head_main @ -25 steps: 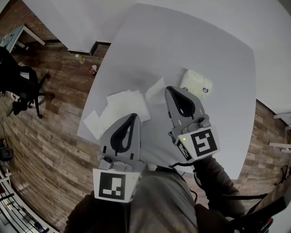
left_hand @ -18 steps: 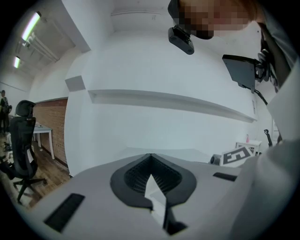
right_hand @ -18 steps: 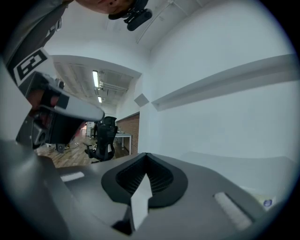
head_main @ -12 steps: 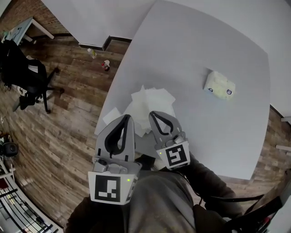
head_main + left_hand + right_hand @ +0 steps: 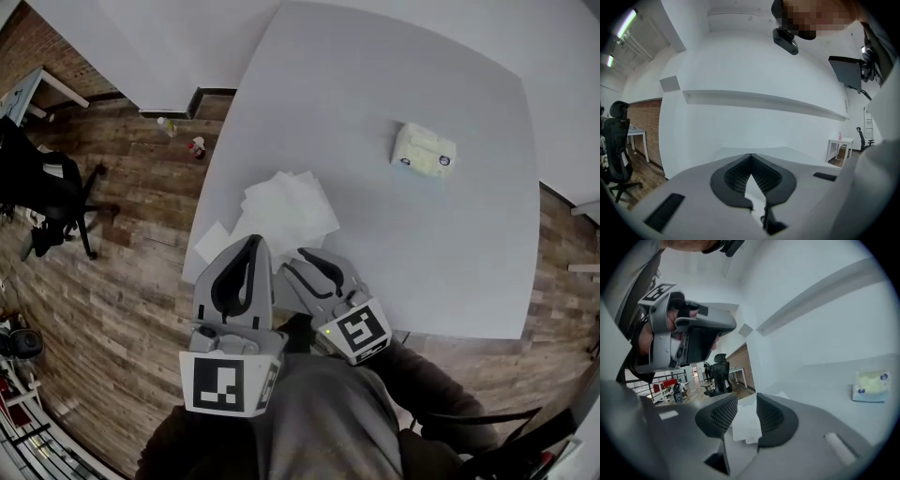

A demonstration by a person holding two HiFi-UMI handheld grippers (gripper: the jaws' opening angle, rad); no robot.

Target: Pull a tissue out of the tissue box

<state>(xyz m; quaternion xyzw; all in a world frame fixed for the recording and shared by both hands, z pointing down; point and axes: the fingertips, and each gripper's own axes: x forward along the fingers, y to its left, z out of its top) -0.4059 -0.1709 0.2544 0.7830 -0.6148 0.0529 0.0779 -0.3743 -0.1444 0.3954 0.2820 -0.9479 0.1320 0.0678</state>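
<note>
Left gripper (image 5: pixel 251 241) clenched, jaw tips meeting, nothing between them; it sits over the near left corner of the pale grey bench (image 5: pixel 394 75). Right gripper (image 5: pixel 291 262) just beside it, released: jaws have just been opening and now stand apart, pads pressing on nothing. The loose pile of white tissues (image 5: pixel 286 206) shows through that gap, lying flat on the bench just ahead of both grippers. Pale yellow-green tissue box (image 5: pixel 424 150) with a blue mark sits well apart from the pile, toward the far right of the bench, untouched.
</note>
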